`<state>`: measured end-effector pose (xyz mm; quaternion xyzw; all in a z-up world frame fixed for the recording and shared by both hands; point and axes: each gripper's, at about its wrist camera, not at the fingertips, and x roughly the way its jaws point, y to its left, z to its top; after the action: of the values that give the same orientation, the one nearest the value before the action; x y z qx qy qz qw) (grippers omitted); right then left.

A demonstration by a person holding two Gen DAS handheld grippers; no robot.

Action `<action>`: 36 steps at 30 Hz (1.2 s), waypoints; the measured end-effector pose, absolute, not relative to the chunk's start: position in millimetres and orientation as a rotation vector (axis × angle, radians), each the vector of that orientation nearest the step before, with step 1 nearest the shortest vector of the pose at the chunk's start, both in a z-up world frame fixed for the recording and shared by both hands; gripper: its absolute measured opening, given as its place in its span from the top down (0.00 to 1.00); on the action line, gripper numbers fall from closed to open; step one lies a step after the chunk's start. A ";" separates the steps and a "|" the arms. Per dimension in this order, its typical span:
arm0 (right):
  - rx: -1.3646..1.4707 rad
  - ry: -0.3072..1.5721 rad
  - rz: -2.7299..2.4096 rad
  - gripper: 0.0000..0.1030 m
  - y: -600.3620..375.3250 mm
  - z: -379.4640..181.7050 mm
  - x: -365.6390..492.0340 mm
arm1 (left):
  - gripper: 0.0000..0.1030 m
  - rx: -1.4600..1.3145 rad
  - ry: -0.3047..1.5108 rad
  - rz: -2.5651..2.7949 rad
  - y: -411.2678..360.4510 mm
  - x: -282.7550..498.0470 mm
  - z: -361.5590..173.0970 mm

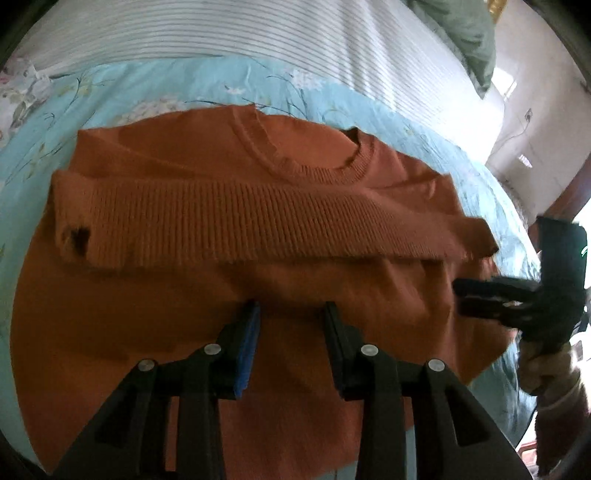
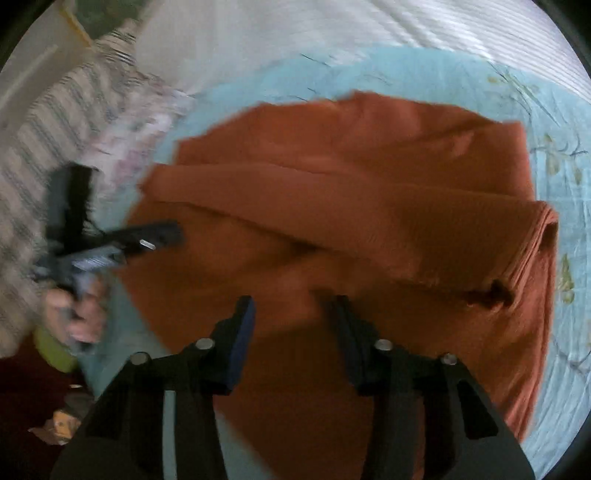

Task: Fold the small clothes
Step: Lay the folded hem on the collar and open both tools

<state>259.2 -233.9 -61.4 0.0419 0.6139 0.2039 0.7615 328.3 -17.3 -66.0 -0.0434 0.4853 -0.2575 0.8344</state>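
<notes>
An orange knit sweater (image 1: 229, 325) lies flat on a light blue floral sheet (image 1: 122, 88), with one ribbed sleeve (image 1: 258, 221) folded across its chest below the round collar (image 1: 314, 162). My left gripper (image 1: 291, 306) is open and empty, just above the sweater's body. My right gripper (image 2: 291, 299) is open and empty over the same sweater (image 2: 332, 192), whose folded sleeve (image 2: 369, 229) crosses the view. Each gripper shows in the other view: the right one (image 1: 480, 295) at the sweater's right edge, the left one (image 2: 147, 236) at its left edge. Both views are motion-blurred.
A white striped bedcover (image 1: 258, 29) lies beyond the blue sheet, with a green pillow (image 1: 469, 33) at the far right. A striped and floral pillow (image 2: 74, 122) sits at the left of the right wrist view. The bed edge and dark floor (image 2: 29, 387) are at lower left.
</notes>
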 end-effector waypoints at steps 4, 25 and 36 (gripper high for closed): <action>0.082 1.287 0.320 0.76 -259.0 -60.4 294.9 | 0.74 -0.094 1.032 -0.487 -8.7 370.7 -62.3; 0.331 1.090 0.098 0.73 -298.9 -13.7 246.7 | 0.59 -0.422 0.847 -0.202 108.3 343.4 -47.7; 0.402 1.095 0.177 0.72 -266.8 -5.4 191.9 | 0.45 -0.530 0.831 -0.297 104.3 222.7 -53.6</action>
<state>191.9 -266.8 -5.4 0.1897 0.5164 0.0836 0.8309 222.7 104.3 -53.6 -0.2536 0.3974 -0.1419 0.8704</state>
